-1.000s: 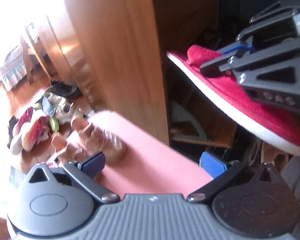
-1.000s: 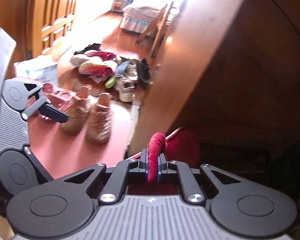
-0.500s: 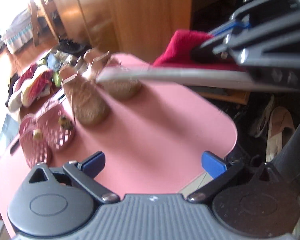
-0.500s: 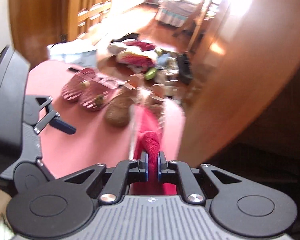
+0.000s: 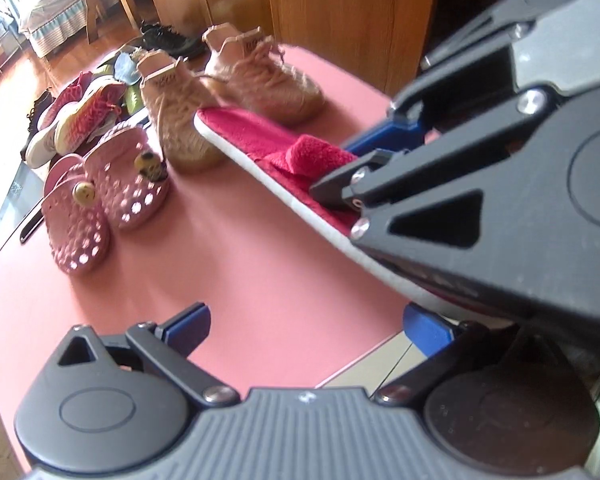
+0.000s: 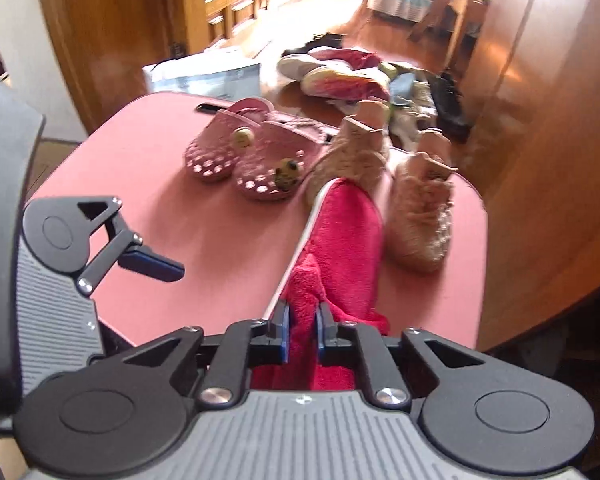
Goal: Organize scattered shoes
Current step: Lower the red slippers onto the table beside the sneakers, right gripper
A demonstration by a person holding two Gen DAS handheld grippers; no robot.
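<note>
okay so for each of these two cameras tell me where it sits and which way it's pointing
Left wrist: sits on the open left claw, facing across the pink table toward the floor shoe pile; the right claw shows at right.
Right wrist: sits on the right claw, shut on the red slipper, facing along the table; the left claw shows at left.
Shared: slipper, pink clogs, tan sneakers.

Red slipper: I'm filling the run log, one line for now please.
right gripper: shut on red slipper, above pink table | left gripper: open, empty
</note>
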